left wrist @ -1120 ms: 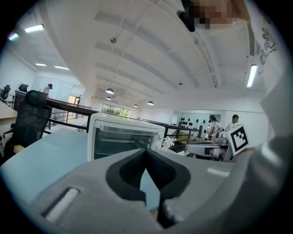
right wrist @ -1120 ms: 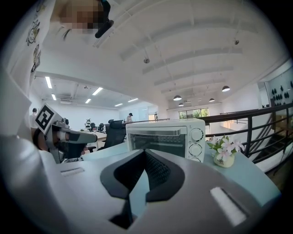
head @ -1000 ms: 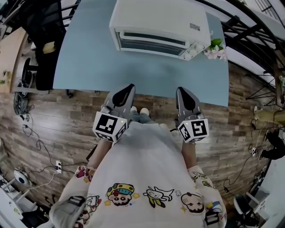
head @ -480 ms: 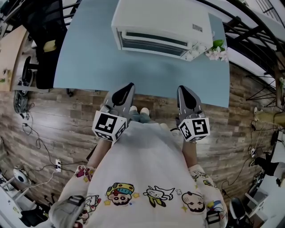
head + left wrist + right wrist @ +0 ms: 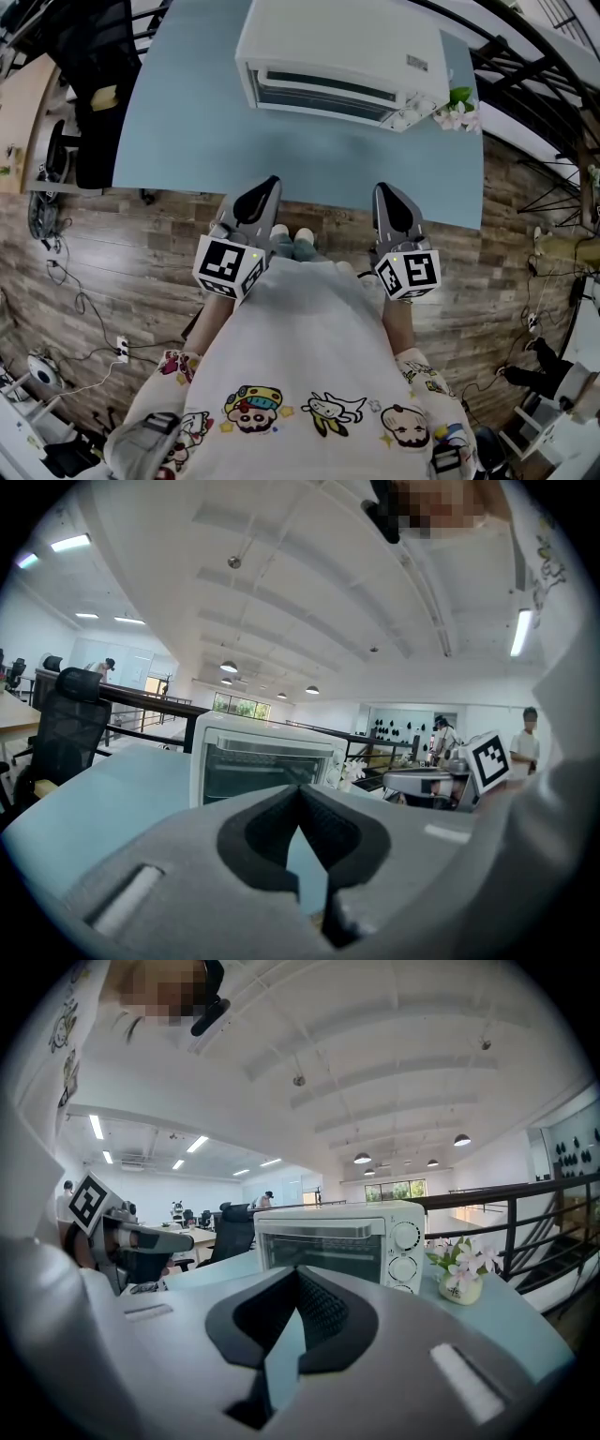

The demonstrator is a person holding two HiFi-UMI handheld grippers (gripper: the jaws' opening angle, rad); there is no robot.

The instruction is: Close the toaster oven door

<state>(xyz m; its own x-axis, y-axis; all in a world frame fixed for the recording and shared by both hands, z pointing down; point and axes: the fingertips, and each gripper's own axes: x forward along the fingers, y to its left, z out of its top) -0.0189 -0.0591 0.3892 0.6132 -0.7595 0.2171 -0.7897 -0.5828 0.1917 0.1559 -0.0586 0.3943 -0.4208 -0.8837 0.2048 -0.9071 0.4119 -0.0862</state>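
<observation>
Toaster oven door [image 5: 323,89] shut as before, L gripper [image 5: 265,187] & R gripper [image 5: 386,192] unmoved, fingers [image 5: 258,841] pressed together

toaster oven [image 5: 342,58] on table [image 5: 197,122] — flowers [image 5: 457,105] just right

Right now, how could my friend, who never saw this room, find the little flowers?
Look at the big light-blue table, then the white toaster oven standing on it. Right beside the oven's knob end sits a small vase of pale pink flowers, the only plant there.
</observation>
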